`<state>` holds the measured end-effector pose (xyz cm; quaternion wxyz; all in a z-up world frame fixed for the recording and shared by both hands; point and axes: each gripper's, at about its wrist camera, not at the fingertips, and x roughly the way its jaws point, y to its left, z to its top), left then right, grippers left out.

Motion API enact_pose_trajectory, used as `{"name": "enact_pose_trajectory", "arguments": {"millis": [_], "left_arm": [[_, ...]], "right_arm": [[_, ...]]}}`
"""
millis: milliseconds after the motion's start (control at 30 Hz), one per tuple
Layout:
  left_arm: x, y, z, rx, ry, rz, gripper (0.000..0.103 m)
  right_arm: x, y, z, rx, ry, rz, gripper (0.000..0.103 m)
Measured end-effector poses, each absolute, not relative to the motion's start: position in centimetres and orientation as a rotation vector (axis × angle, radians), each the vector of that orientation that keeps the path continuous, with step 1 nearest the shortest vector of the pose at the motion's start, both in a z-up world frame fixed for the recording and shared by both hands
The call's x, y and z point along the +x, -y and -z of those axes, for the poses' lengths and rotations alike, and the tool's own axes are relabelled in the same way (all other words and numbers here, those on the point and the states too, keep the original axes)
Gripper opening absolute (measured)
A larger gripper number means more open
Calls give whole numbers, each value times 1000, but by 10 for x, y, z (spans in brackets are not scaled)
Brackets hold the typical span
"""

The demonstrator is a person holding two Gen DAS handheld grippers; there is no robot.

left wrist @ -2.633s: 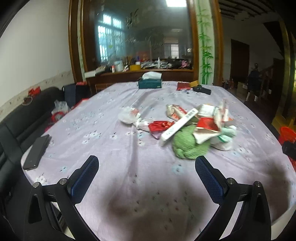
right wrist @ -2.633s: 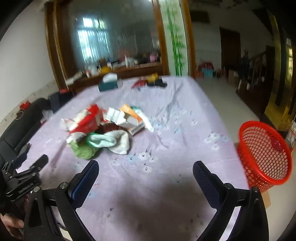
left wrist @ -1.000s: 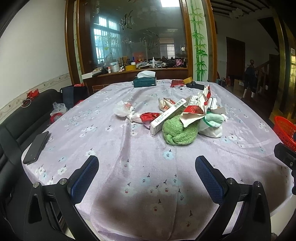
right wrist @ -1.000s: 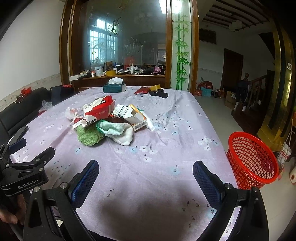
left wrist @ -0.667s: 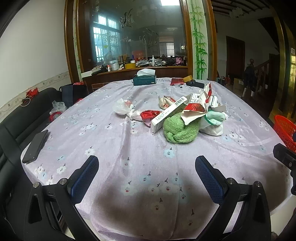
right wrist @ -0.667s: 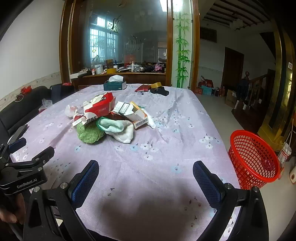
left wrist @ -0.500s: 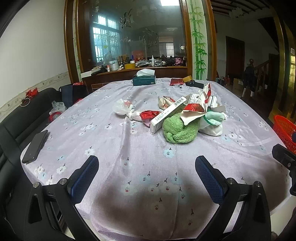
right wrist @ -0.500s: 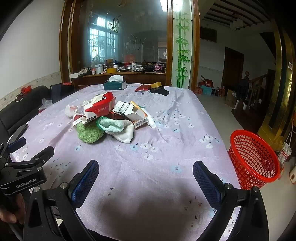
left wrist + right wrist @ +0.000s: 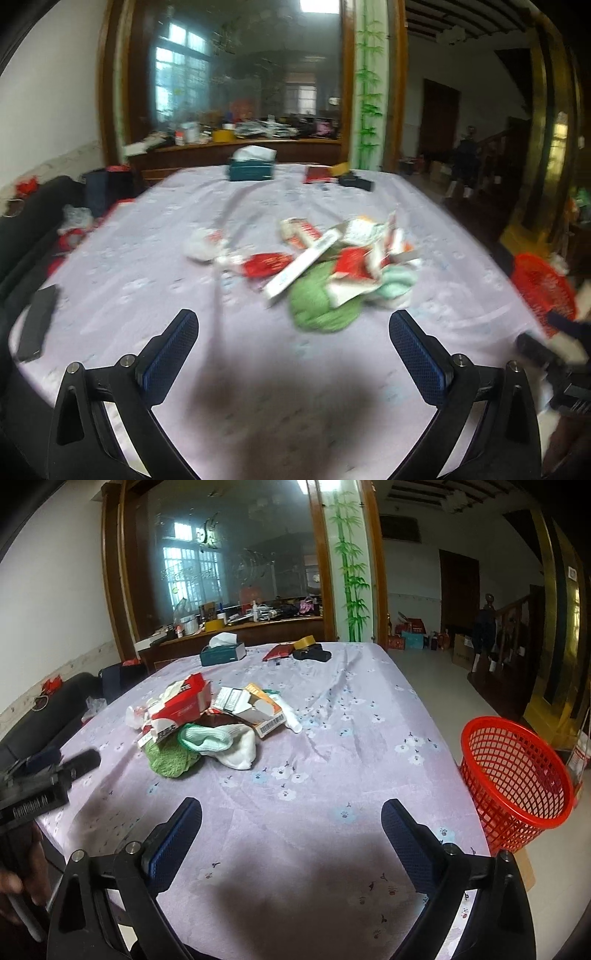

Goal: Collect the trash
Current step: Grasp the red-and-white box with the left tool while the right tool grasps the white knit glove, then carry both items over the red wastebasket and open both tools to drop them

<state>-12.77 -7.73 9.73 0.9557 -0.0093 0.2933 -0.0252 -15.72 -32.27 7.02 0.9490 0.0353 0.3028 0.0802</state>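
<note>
Reading left gripper (image 9: 48, 786) label | possibly "GenRobot.AI" (blurred) | jaws apart

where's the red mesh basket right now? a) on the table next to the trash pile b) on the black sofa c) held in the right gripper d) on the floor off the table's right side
d: in the right wrist view the red mesh basket stands on the floor beyond the right edge of the table, apart from the trash pile, and the right gripper is open and holds nothing.
</note>
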Motion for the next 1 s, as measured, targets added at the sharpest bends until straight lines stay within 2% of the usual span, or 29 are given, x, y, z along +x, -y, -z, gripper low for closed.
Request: {"name": "enact_pose_trajectory", "arguments": {"millis": [167,233,333,367,400,467,567,700,733,900,967,1000], "left_arm": [[-86,104,-105,-13,-621,135,91],[-66,114,-102,-15,-660,170,85],[-36,128,-90,10,-715,186,64],[-28,131,-86,20,-733,178,46],[-19,132,-81,24,-759,173,35],[-9,129,-78,-2,-769,177,31],[-15,122,-83,-40,-747,202,14],[-29,111,-92,-54,-707,212,5],[-34,108,-95,-59,-695,217,5],[-56,86,-106,-90,-655,216,5],[-64,78,-108,-101,-645,217,5],[-68,74,-108,-108,-644,216,5]], "right_arm": [[-156,327,-68,87,-622,-159,100],[-155,329,-66,90,-629,-162,100],[-152,331,-66,96,-639,-189,100],[-151,331,-66,95,-641,-198,100],[-149,331,-66,95,-645,-208,99],[-144,329,-65,96,-665,-252,96],[-135,324,-67,87,-686,-321,81],[-111,311,-64,94,-740,-439,47],[-105,308,-64,98,-751,-459,45],[-70,281,-65,78,-779,-531,45],[-54,272,-64,80,-797,-534,51],[-45,270,-63,88,-805,-534,61]]}}
